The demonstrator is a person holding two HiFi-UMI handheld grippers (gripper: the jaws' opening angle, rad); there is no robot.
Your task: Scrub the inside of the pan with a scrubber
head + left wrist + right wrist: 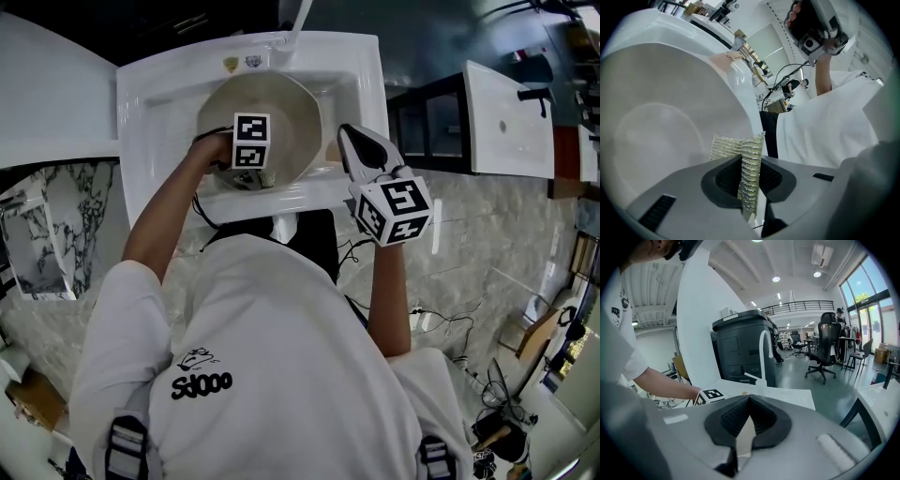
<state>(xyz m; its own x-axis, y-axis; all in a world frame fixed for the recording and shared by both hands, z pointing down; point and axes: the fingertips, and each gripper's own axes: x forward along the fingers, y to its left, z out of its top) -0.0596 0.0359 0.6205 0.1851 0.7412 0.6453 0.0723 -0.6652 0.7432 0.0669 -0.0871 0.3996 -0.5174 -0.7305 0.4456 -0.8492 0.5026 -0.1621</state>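
- Clamping the mesh scrubber (740,149), left gripper (751,176) is inside the pan (295,108), upper centre; its cube hides the jaws overhead.
- Right gripper (749,401) closed, empty, at the sink's (150,112) right edge.

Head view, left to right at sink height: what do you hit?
White sink rim → left gripper → right gripper → second sink at far right. The pan is left out because it overlaps the left gripper.
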